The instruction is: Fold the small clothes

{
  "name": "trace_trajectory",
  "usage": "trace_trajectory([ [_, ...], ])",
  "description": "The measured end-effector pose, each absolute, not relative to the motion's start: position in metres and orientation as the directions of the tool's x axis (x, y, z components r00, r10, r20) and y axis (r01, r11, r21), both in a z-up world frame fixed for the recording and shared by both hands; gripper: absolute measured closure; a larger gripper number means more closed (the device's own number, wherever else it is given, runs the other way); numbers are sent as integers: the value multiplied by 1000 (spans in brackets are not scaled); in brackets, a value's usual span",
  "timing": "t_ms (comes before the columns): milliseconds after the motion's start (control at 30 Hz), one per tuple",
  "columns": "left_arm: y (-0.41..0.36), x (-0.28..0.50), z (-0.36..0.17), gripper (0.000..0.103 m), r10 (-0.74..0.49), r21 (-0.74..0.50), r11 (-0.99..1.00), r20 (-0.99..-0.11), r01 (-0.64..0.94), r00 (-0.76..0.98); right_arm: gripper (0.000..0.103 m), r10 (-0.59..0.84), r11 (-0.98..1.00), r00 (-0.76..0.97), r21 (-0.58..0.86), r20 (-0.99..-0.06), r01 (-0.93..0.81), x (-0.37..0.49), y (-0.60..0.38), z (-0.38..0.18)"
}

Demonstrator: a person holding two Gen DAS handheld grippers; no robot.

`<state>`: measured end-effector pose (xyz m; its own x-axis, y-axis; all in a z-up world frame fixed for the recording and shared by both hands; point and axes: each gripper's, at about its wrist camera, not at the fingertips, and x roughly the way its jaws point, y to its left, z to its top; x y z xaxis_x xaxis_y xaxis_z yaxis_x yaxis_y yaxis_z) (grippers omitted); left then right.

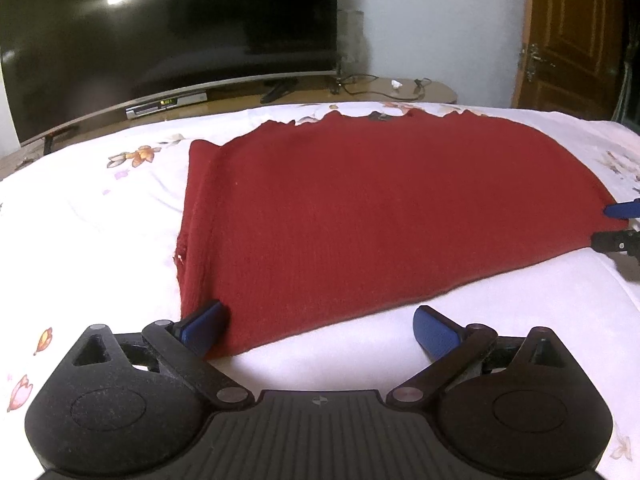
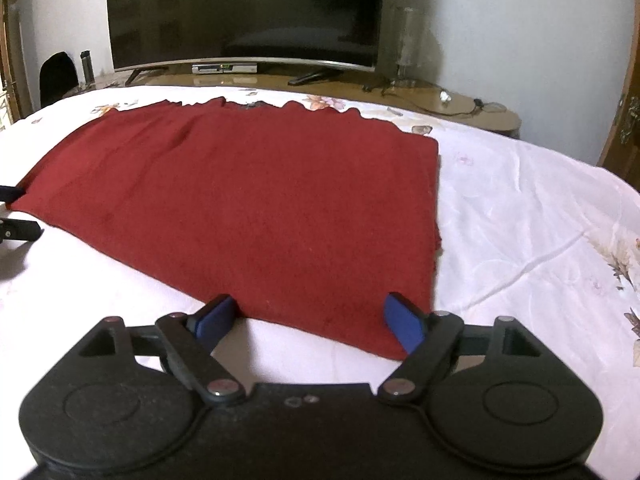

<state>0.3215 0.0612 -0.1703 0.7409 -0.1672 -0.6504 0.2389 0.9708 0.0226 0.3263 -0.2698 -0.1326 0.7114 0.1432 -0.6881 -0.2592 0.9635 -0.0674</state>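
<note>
Lying flat: the red garment is spread on the bed, over a white sheet with flower prints.
Left wrist view, gripper: the left gripper is released, its blue pads wide apart at the garment's near left corner; the left pad rests on the cloth, the right pad over bare sheet.
Left wrist view, fold: the garment's left edge is doubled into a narrow lengthwise fold.
Left wrist view, only here: a brown door with a metal handle stands at far right, and the right gripper's tips poke in at the garment's right corner.
Right wrist view, gripper: the right gripper is released, jaws wide, straddling the garment's near right corner; no pad pinches the cloth.
Right wrist view, only here: a dark flask and a black rounded shape stand at far left.
Both views: a dark television sits on a wooden worktop beyond the bed.
</note>
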Motion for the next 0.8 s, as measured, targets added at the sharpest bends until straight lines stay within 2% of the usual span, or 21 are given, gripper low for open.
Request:
trace_trajectory([
  [133, 63, 320, -164, 3, -168, 11, 973, -658, 233, 734, 18, 119, 970, 711, -73, -693, -233, 328, -264, -131],
  [267, 69, 299, -147, 3, -162, -49, 984, -651, 172, 742, 22, 123, 980, 722, -33, -681, -197, 316, -265, -114],
  [367, 81, 282, -143, 3, -205, -169, 978, -644, 124, 737, 23, 141, 987, 743, 36, -655, -156, 298, -271, -104],
  [467, 95, 277, -149, 3, -306, -367, 928, -636, 71, 709, 30, 168, 985, 753, 140, -636, -101, 285, -278, -101],
  [533, 107, 281, -160, 3, -356, -501, 866, -616, 0, 703, 47, 172, 980, 761, 188, -626, -66, 282, -279, -101],
  [600, 122, 283, -170, 4, -379, -614, 786, -571, -73, 728, 55, 186, 972, 764, 230, -617, -50, 282, -276, -100],
  [633, 129, 286, -174, 4, -386, -668, 736, -545, -108, 744, 54, 189, 971, 768, 235, -612, -52, 282, -273, -99],
  [700, 137, 290, -180, 4, -381, -719, 678, -520, -151, 765, 54, 202, 969, 773, 235, -601, -71, 284, -264, -96],
  [800, 136, 298, -183, 3, -355, -735, 652, -513, -186, 782, 55, 224, 967, 777, 231, -588, -104, 285, -252, -90],
])
